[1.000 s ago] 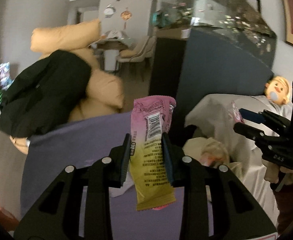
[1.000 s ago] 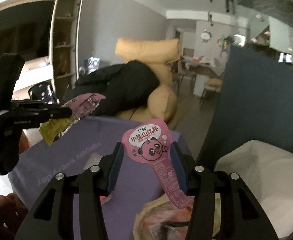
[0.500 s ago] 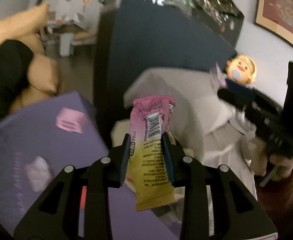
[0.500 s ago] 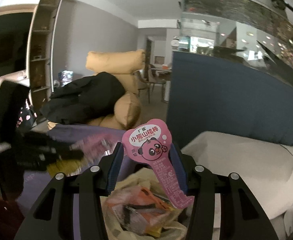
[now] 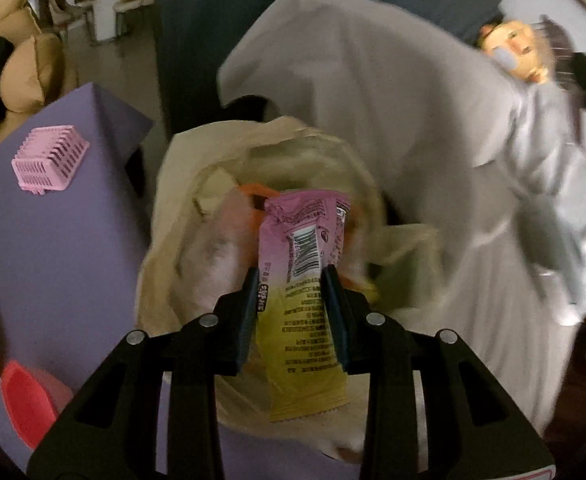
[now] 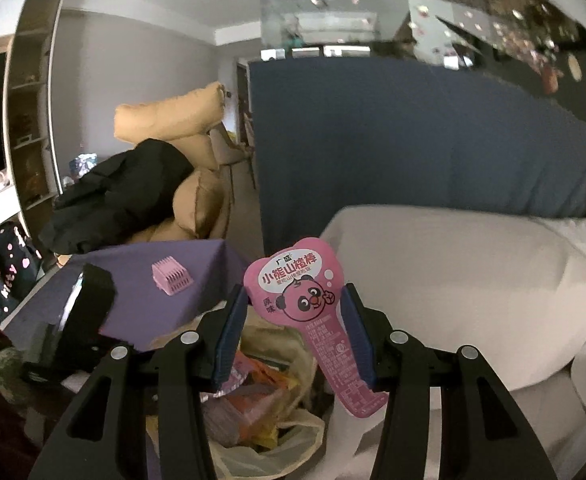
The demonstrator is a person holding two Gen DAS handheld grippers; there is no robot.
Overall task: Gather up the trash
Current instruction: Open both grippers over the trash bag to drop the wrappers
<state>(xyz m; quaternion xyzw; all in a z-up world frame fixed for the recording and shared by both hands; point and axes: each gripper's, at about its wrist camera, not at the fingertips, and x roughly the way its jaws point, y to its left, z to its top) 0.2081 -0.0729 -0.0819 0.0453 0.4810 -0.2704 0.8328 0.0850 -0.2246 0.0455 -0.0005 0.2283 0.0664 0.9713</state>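
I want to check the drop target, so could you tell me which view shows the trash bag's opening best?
The left wrist view: it looks down into the trash bag, its open mouth beneath the held pink-and-yellow wrapper. The right wrist view shows only part of the bag, low and behind the right gripper.

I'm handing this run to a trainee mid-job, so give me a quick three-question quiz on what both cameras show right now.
1. True or false: the left gripper is shut on a pink and yellow wrapper.
2. What lies directly under that wrapper? A) the pink basket B) the open trash bag C) the doll
3. Fill in: the right gripper holds a pink wrapper printed with a cartoon ____.

Key: 1 true; 2 B; 3 bear.
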